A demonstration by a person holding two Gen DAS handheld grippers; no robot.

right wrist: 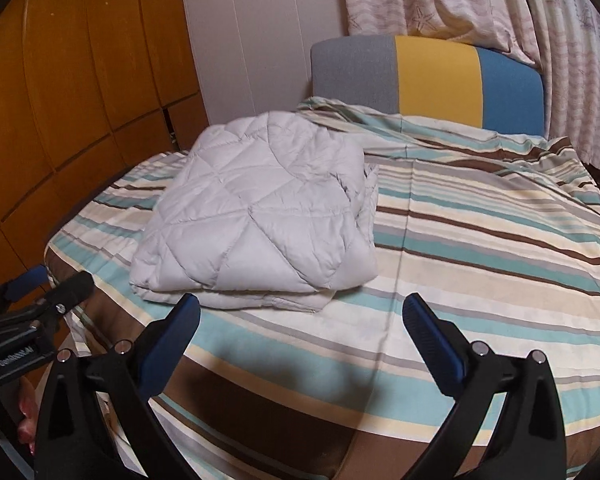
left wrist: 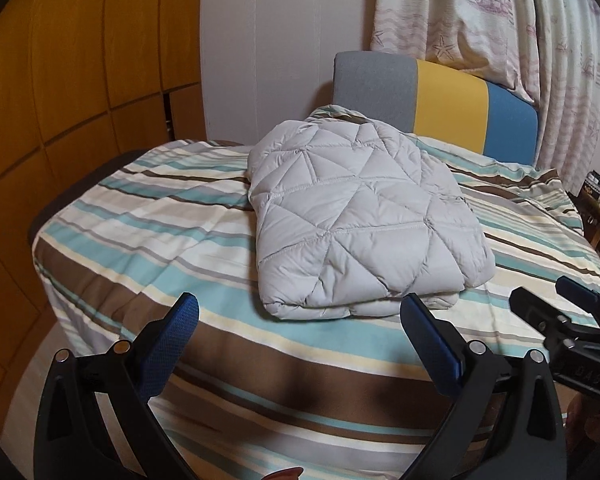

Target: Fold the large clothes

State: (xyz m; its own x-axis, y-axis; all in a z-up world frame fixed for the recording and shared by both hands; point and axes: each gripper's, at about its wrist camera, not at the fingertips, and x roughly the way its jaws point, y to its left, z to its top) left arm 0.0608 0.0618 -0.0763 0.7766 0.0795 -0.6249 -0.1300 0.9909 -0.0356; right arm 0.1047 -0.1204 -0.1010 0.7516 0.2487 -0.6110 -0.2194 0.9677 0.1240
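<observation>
**Quilted jacket looks folded, both grippers backed off**

So the pale grey quilted jacket point(left wrist: 356, 216) is sitting on the striped bedspread point(left wrist: 148, 248) as a chunky, layered bundle, closer to the bed's left edge than the right, with its near fold running roughly along the foot edge. The far end of it reaches up toward the grey/yellow/blue headboard point(left wrist: 440, 100).

Left gripper point(left wrist: 300, 312) has its blue fingers spread wide with nothing between them, hovering just short of the bundle's near edge. Right gripper point(right wrist: 300, 312) is the same deal: wide apart, empty, off toward the bundle's right corner.

My read is that the folding itself is basically done and this is the let-go/check stage. The right side of the stack looks a bit ragged, layers peeking out, so if anything's left, it's probably a nudge or pat there to square it up. Puffy fill tends to spring back, so press gently.
</observation>
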